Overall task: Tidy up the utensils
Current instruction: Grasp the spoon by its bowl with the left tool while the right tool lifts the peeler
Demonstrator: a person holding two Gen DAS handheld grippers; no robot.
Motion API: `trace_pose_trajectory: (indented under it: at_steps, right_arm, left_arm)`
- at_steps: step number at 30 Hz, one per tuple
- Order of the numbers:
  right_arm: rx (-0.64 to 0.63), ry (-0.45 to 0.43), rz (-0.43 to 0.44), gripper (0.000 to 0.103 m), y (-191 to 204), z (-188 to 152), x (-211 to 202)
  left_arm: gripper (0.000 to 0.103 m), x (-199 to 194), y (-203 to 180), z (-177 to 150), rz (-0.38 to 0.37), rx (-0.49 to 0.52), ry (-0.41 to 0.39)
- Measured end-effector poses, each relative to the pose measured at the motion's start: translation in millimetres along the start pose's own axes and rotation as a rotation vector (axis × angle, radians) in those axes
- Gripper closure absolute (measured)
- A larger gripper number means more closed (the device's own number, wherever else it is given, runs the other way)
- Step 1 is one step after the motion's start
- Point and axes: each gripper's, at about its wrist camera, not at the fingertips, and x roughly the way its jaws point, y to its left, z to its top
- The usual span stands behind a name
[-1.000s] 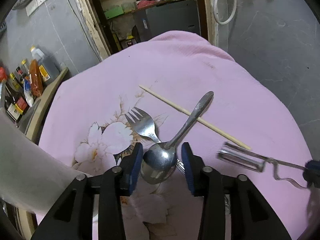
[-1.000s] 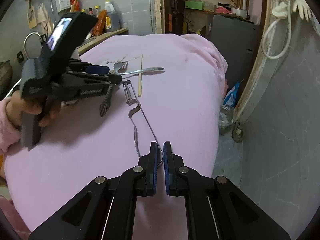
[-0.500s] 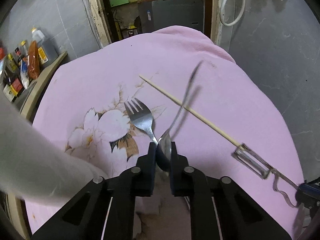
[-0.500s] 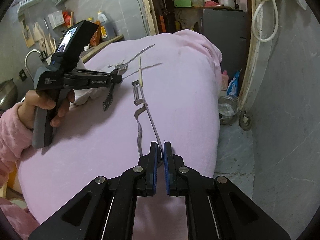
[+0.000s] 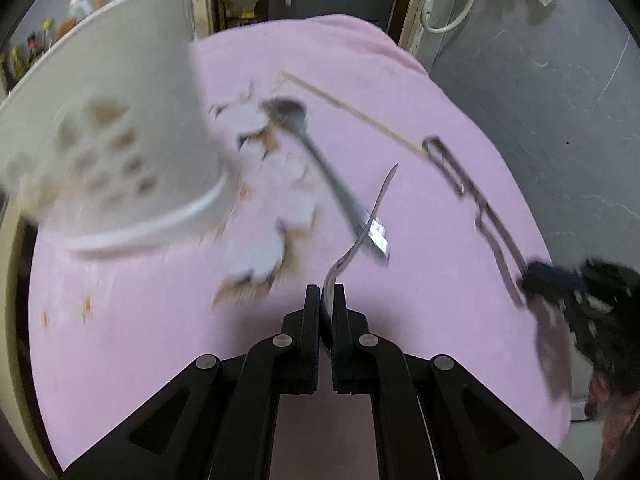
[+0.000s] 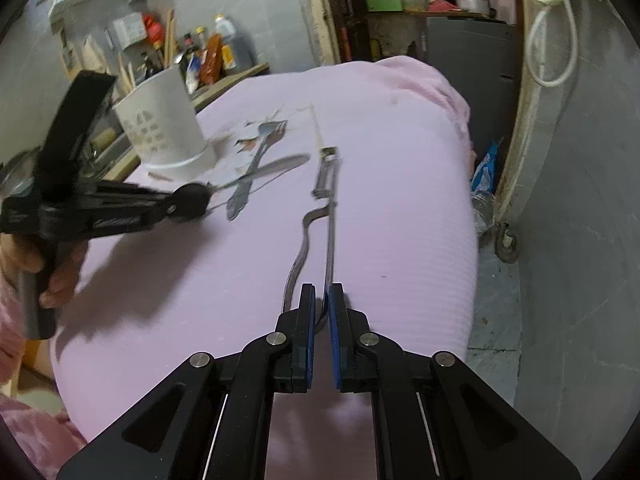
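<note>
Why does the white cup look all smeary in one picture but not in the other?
Left wrist view: the white cup and fork are smeared by motion blur, while the gripper's own fingers look sharp. Right wrist view: the same cup looks fairly crisp. Both views bend straight edges like a fishbowl.

We see a steel spoon (image 5: 362,236) raised off the pink cloth (image 5: 140,320), its bowl pinched edge-on and its slim handle pointing up and away. On the cloth beyond it lies a steel fork (image 5: 320,168), flat, its tines toward the white holder (image 5: 120,140) and its handle crossing under the spoon's. The white holder is a tall plastic cup with rows of small holes near its base, standing upright on the cloth to the left of the fork. Right of the fork, a single pale chopstick (image 5: 352,114) lies slantwise. At its near end a wire-handled metal peeler (image 6: 326,208) stretches along the cloth, well clear of the holder.
</note>
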Motion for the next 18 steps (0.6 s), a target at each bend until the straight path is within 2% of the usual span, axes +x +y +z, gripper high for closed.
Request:
trace_pose_trajectory:
  at_steps: [4, 6, 12, 15, 17, 18]
  right_arm:
    - [0.001, 0.004, 0.006, 0.088, 0, 10, 5]
    - [0.002, -0.003, 0.010, 0.079, -1, 18, 8]
    - [-0.036, -0.002, -0.025, 0.079, 0, 48, 30]
    - [-0.040, 0.015, -0.038, 0.079, -2, 57, 43]
    - [-0.048, 0.016, -0.048, 0.079, -2, 61, 47]
    - [-0.052, 0.017, -0.052, 0.079, -2, 63, 47]
  left_arm:
    - [0.100, -19, 12, -17, -0.023, -0.023, 0.002]
    - [0.100, -29, 15, -24, -0.021, -0.019, 0.005]
    - [0.097, -39, 12, -32, -0.018, 0.052, 0.004]
    - [0.084, -42, 10, -34, -0.013, 0.090, 0.006]
    - [0.071, -45, 5, -33, 0.005, 0.129, -0.008]
    - [0.071, -47, 0, -31, 0.021, 0.161, -0.022]
